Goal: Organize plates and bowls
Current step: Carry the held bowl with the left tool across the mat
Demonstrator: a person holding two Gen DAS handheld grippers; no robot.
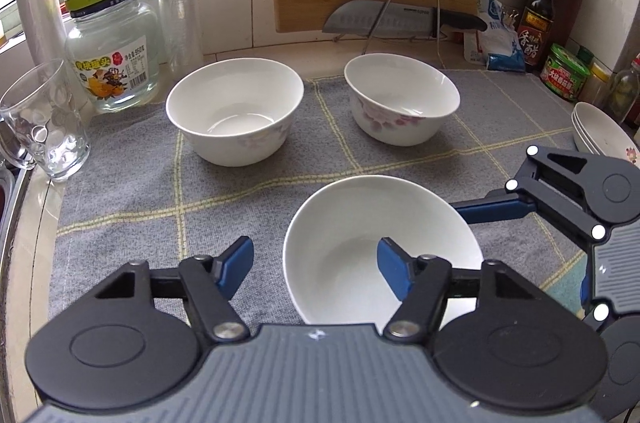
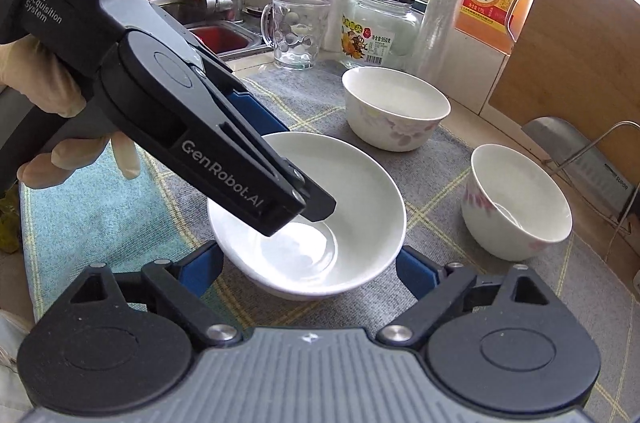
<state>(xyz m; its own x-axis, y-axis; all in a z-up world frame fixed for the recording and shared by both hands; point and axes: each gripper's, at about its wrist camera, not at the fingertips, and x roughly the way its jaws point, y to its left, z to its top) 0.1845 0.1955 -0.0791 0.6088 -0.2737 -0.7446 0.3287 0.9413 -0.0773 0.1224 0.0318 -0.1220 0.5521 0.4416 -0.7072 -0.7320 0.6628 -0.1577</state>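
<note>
White porcelain dominates the scene: a shallow white bowl (image 1: 372, 255) is seen on a grey checked cloth (image 1: 132, 207) spread over the surface, nearest the cameras. The left hand-held gripper (image 1: 316, 263) is set astride the bowl's near-left rim, one blue pad inside the bowl and the other outside; a gap is visible between the outer pad and the rim, so the bowl is not pinched. The right hand-held gripper (image 2: 308, 271) is held spread, its blue fingers (image 2: 416, 273) placed either side of the same bowl without clear contact. Two deeper bowls are set farther back on the cloth, well apart from it: a plain-looking one (image 1: 236, 111) and a pink-flowered one (image 1: 400, 99). A stack of plates (image 1: 600, 133) is seen at the cloth's right edge. A gloved hand (image 2: 44, 91) is shown gripping the left tool.
</note>
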